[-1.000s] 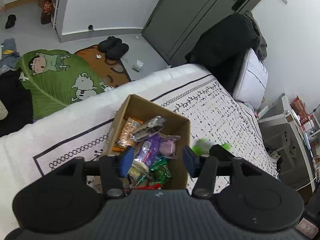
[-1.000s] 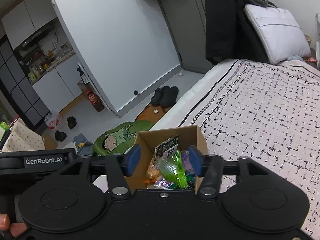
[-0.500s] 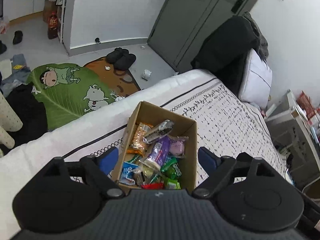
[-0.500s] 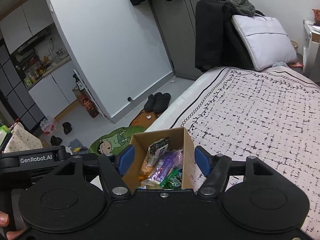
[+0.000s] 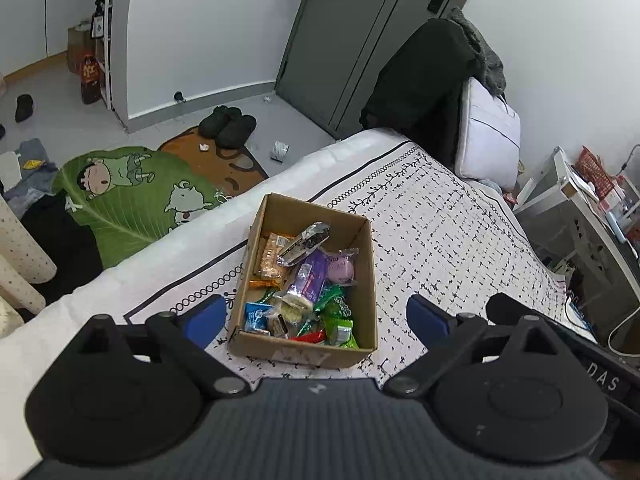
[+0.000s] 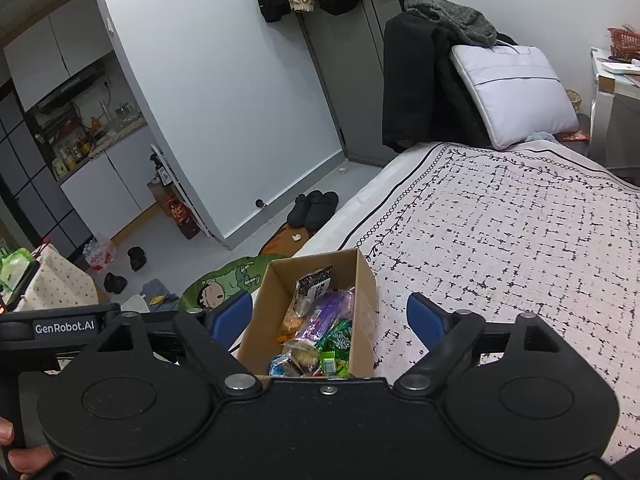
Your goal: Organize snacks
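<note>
Both claws pulled back, spread wider since earlier; left claw (image 5: 316, 316), right claw (image 6: 330, 316) empty above cardboard box (image 5: 360, 272) on bed (image 5: 440, 248). Snacks (image 5: 308, 280) seemingly all boxed, probably done; next, check for strays.

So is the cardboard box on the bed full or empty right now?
Full, or nearly. The cardboard box stands upright on the bed with its top open, and snack packets cover its whole floor, piled on one another.
</note>
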`<state>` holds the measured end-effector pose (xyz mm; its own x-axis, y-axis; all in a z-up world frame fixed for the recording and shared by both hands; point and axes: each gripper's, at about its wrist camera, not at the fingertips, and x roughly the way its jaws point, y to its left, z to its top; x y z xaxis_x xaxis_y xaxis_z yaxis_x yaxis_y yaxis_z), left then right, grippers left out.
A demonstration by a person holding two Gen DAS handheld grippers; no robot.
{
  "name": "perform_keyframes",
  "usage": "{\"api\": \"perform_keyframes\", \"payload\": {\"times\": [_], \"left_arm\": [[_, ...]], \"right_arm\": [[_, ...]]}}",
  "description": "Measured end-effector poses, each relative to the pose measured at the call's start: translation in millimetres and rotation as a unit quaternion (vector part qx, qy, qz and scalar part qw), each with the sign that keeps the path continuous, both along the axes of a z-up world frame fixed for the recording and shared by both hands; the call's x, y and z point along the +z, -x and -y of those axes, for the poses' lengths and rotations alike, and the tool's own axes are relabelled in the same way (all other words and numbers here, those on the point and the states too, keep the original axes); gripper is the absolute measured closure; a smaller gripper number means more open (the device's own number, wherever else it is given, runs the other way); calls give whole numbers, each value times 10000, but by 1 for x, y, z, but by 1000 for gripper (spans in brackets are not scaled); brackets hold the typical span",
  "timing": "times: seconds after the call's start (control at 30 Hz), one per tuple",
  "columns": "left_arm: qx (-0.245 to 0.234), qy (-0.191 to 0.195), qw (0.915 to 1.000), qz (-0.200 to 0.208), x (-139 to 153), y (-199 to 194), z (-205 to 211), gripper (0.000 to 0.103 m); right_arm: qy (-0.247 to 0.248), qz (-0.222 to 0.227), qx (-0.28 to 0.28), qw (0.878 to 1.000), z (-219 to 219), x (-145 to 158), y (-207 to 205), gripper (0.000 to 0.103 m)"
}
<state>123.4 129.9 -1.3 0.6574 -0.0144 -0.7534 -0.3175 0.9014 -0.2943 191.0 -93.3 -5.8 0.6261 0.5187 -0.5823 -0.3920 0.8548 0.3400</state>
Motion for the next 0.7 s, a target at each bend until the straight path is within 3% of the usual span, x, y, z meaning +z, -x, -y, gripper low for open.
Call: {"api": "perform_keyframes", "payload": {"times": [0.4,0.7], "left_arm": [[-243,-354,9990,113,17,38,22,6],[-358,-502,9978,231,26,69,36,6]], "right_arm": [[-94,241,-17,9997,29,22,35,0],[-109,347,-70,9993,51,30,60,0]]}}
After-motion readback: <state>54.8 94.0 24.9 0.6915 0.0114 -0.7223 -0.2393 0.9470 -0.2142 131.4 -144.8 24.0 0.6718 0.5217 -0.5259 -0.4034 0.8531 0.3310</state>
